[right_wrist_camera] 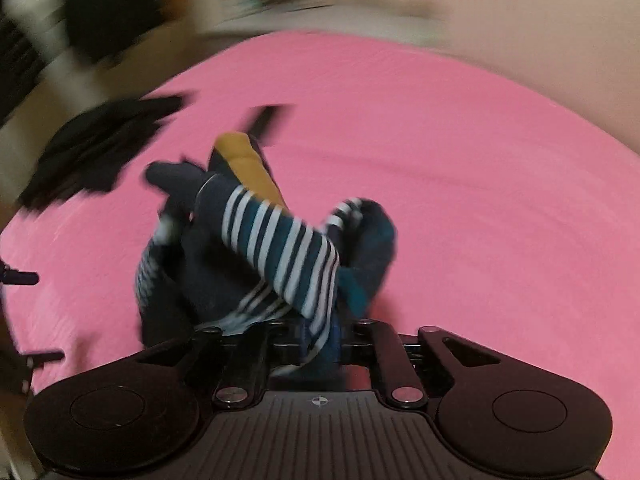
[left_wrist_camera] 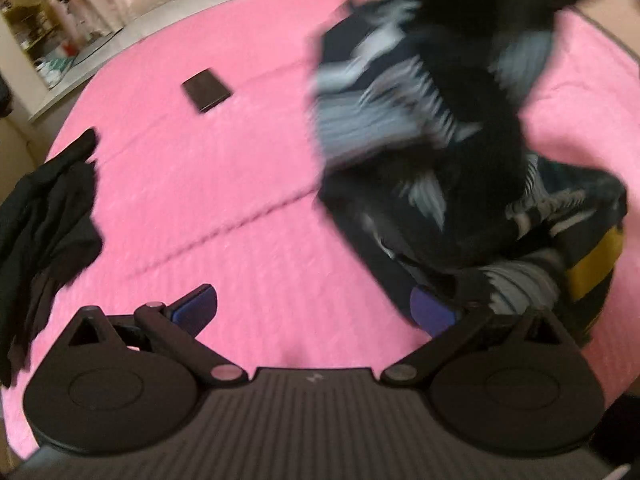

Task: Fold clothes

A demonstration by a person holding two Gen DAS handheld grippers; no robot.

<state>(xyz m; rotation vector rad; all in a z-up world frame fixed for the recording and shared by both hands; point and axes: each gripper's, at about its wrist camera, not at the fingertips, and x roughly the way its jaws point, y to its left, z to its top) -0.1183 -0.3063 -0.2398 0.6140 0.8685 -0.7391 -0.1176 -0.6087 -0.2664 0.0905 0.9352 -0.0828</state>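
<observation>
A pink bed cover (left_wrist_camera: pixel 240 184) spreads beneath both claws. The striped top (right_wrist_camera: pixel 280 248), navy and white with a mustard band, bunches up ahead of the right claw (right_wrist_camera: pixel 320 340), whose jaws are pinched tight on a fold of it. In the left wrist view the same top is a blurred heap ahead and right of the left claw (left_wrist_camera: pixel 316 308), which is spread wide and holds nothing, its right pad at the cloth's edge. A black garment (left_wrist_camera: pixel 48 232) lies left of that claw; a dark flat box (left_wrist_camera: pixel 207 90) sits farther ahead.
</observation>
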